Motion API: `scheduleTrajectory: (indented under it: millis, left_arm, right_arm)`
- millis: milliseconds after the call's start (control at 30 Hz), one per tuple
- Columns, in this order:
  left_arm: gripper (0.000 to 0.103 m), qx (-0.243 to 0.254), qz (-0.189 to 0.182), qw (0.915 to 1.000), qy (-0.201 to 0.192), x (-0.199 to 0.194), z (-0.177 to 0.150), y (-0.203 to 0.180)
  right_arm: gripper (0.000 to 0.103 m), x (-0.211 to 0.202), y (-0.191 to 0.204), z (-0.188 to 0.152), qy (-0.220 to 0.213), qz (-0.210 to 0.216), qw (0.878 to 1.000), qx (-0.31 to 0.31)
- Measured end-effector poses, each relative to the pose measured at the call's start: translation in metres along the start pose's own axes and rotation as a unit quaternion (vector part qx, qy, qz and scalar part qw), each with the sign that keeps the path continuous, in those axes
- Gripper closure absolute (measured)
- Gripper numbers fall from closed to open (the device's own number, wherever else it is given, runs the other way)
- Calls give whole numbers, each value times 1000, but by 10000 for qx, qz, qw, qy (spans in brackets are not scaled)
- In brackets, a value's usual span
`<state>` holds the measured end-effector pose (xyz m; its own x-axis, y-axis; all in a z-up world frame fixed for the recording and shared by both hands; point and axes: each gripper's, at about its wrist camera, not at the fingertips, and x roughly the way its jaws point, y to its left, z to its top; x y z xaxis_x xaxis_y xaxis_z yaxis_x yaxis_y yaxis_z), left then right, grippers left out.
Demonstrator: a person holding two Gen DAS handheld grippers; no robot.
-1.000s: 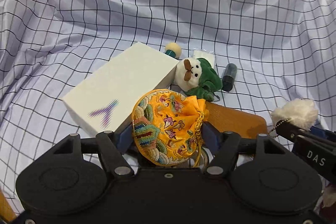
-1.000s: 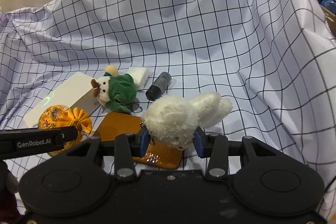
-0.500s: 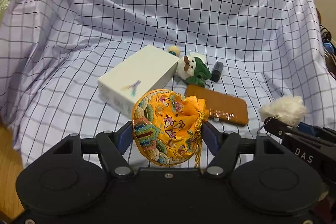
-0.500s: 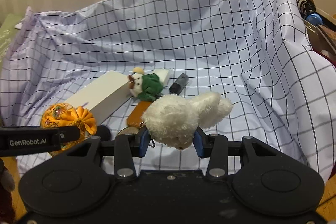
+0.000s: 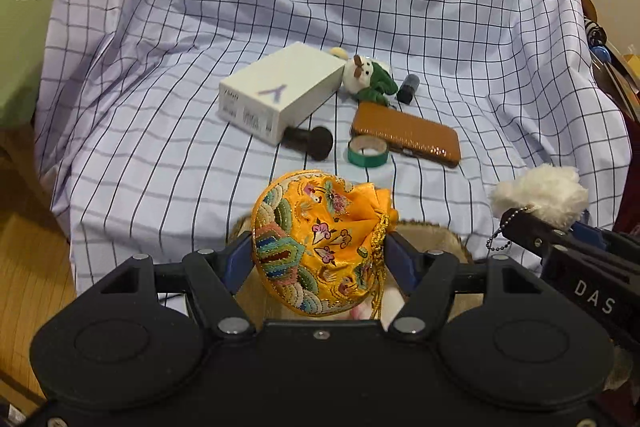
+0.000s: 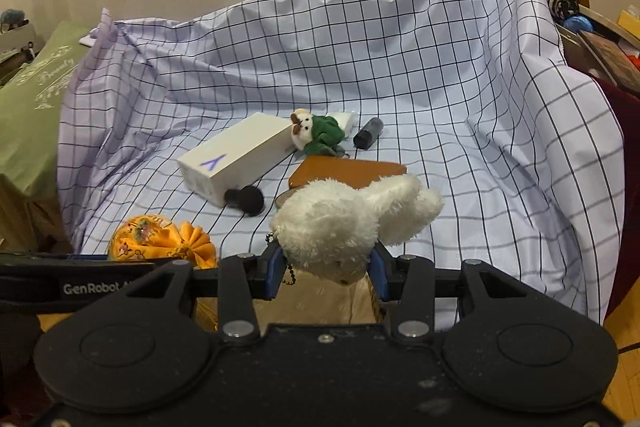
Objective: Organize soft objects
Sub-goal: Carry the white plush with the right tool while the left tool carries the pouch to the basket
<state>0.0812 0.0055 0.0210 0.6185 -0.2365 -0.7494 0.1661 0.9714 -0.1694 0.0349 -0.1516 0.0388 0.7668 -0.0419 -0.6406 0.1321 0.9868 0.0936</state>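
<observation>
Embroidered pouch (image 5: 320, 243) pinched in left tool (image 5: 320, 259), white plush (image 6: 344, 223) in right tool (image 6: 326, 273); carry step, next needs a drop spot.

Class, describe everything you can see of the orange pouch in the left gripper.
The pouch is round, of shiny orange brocade with embroidered flowers and scalloped bands in teal, pink and cream. Its mouth is gathered into pleats by a gold cord that hangs down its right side. The left gripper is shut on it, one blue pad against each side, holding it clear of the checked cloth.
</observation>
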Motion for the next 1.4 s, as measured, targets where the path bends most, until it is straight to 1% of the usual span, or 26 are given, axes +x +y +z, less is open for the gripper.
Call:
scheduleTrajectory:
  millis: [300, 400, 467, 600, 733, 967, 1400]
  left_arm:
    - [38, -142, 57, 9999, 8, -16, -29, 2]
    - [38, -225, 82, 9997, 10, -18, -35, 3]
    - [38, -279, 73, 9996, 78, -15, -38, 5]
    - [38, -416, 9, 9988, 265, -7, -42, 10]
    - [38, -486, 6, 9984, 305, -6, -47, 13]
    - [38, -514, -19, 9977, 450, 0, -53, 15]
    - [37, -403, 1, 9981, 473, 2, -56, 12]
  right_arm:
    - [61, -37, 1, -26, -157, 225, 9996, 102]
    - [61, -47, 0, -32, -178, 297, 9993, 162]
    - [61, -51, -1, -35, -153, 331, 9992, 172]
    - [61, -49, -2, -42, -14, 374, 9991, 222]
    - [61, -45, -1, -46, 140, 446, 9985, 284]
    - [61, -44, 2, -47, 191, 502, 9982, 257]
    - [60, -40, 2, -49, 315, 549, 9976, 294]
